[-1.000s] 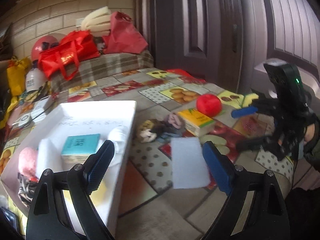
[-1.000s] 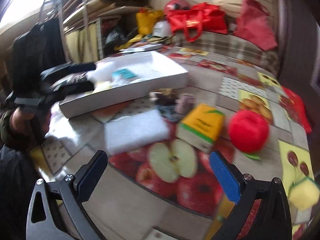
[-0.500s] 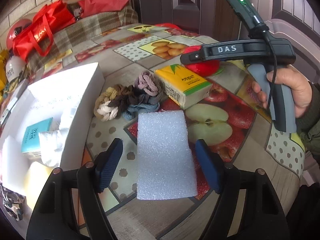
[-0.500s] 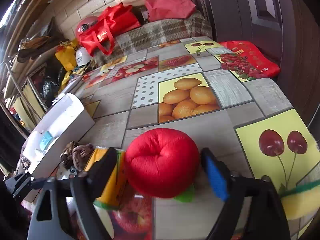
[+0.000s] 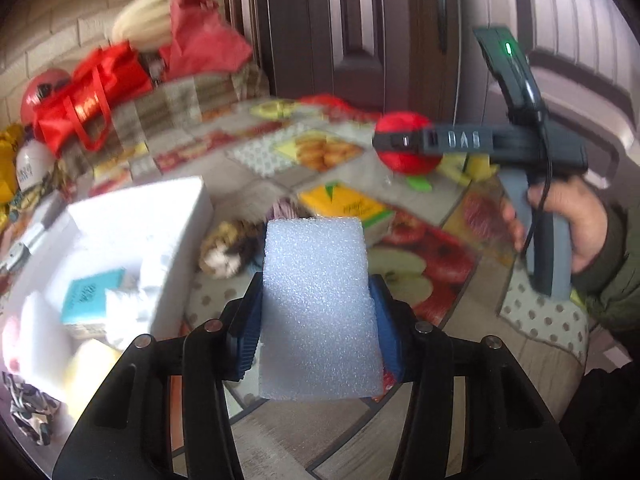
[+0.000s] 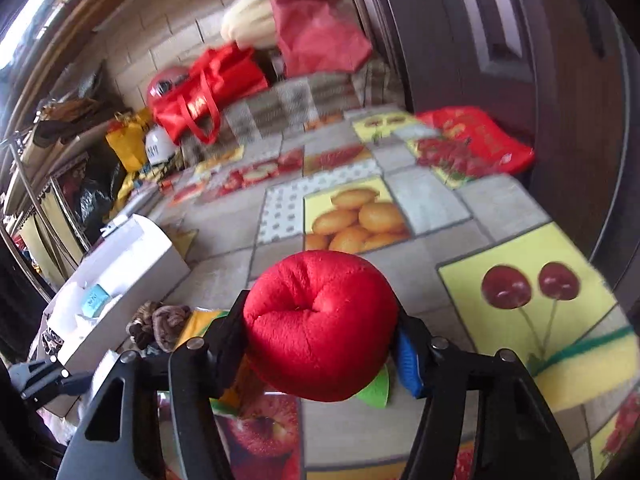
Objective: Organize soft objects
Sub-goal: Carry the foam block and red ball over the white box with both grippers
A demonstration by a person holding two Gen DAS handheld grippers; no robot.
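Both tongs closing: foam pad (image 5: pixel 318 308), plush apple (image 6: pixel 320 330).

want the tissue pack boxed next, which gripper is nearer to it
Left, though only slightly. The left gripper, closing on the foam block, sits just short of the yellow tissue pack; the right gripper, closing on the plush apple, is beyond it.

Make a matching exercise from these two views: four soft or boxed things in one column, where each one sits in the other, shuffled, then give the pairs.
Things
1. foam pad
2. red plush apple
3. hair ties
4. teal packet

Places
A. inside the white box
B. between the closing left tongs
C. on the table, between the white box and the yellow carton
D. between the closing right tongs

Pairs: 1-B, 2-D, 3-C, 4-A
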